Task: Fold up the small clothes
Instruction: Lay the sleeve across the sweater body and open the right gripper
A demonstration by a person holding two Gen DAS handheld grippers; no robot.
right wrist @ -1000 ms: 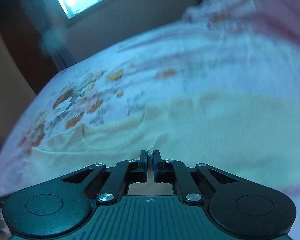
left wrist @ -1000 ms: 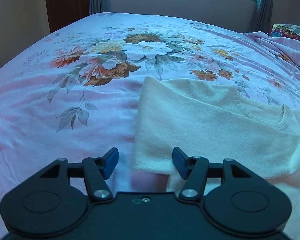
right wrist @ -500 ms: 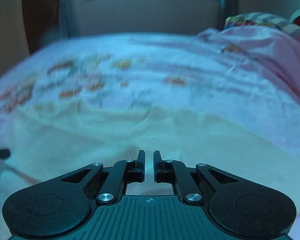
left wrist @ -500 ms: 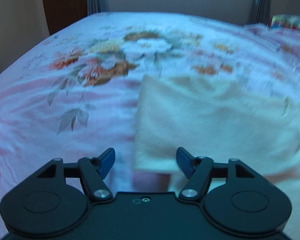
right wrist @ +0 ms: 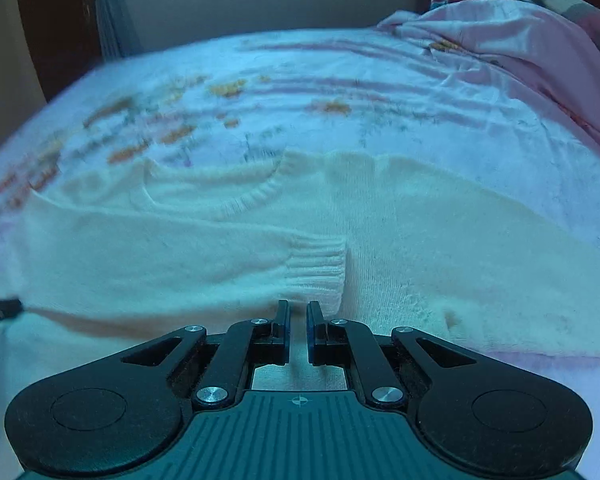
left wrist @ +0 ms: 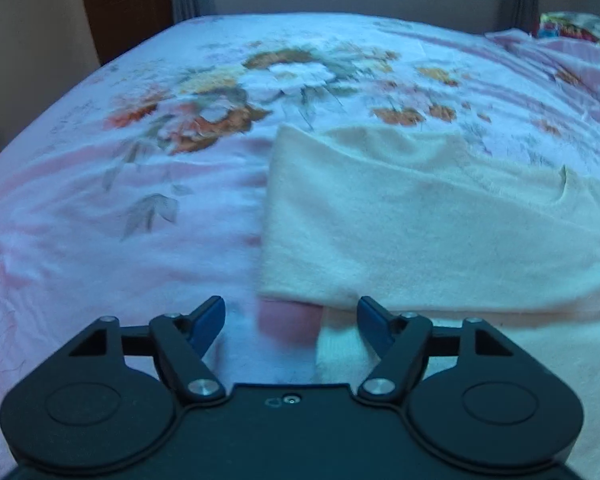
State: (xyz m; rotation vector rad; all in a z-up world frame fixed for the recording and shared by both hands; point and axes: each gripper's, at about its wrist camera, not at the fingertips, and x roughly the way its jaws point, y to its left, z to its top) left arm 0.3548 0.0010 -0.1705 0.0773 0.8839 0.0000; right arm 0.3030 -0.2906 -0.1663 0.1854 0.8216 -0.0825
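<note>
**No readable text in either view**

No words, labels, brand names or numbers can be read in either wrist view. The only marks are 2 small moulded signs: a tiny crosshair symbol on the ribbed housing of the right gripper point(right wrist: 298, 330), and a faint outline mark beside a small round hole on the smooth housing of the left gripper point(left wrist: 291, 322). The bedsheet point(left wrist: 140, 208) carries only a printed flower pattern, no lettering.
</note>
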